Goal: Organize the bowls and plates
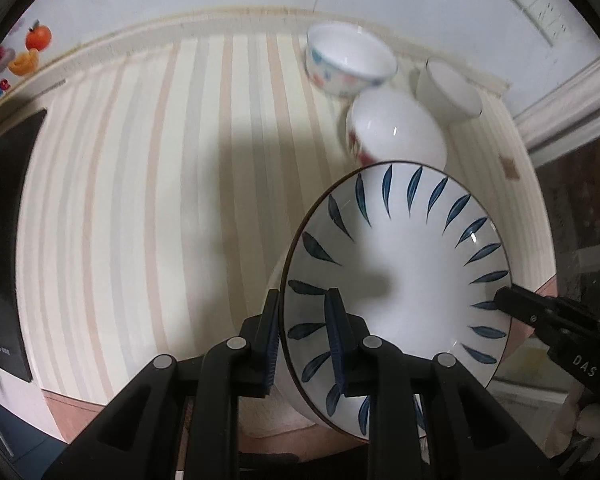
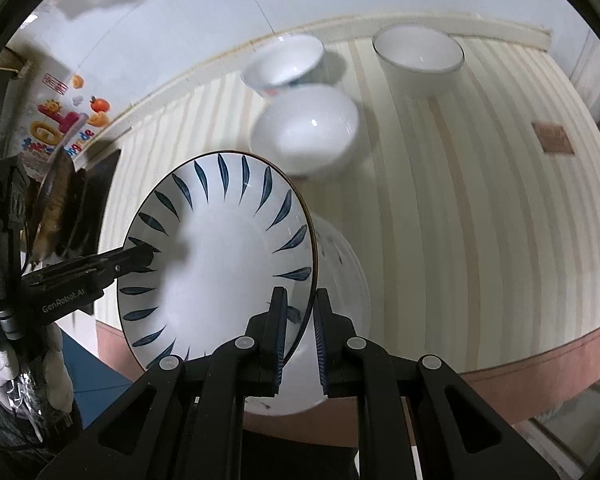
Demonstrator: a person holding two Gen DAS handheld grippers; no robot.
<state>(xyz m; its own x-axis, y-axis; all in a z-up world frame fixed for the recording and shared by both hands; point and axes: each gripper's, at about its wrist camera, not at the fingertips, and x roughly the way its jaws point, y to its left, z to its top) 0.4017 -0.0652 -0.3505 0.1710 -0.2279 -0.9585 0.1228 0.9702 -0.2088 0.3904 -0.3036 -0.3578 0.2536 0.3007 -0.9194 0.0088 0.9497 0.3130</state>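
Currently leaf-pattern bowl (image 1: 396,280) held above striped tabletop (image 1: 140,200), both grippers' jaws clamped on opposite rims: left gripper (image 1: 306,336), right gripper (image 2: 300,332). Two-sided grip likely steadies it. Three bowls (image 2: 308,128) near far edge.

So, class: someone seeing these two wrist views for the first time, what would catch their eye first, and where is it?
The blue-leaf plate dominates, held up over the striped tablecloth, with the left gripper and the right gripper each clamped on its rim at opposite sides. Beyond it, three white bowls cluster near the table's far edge.
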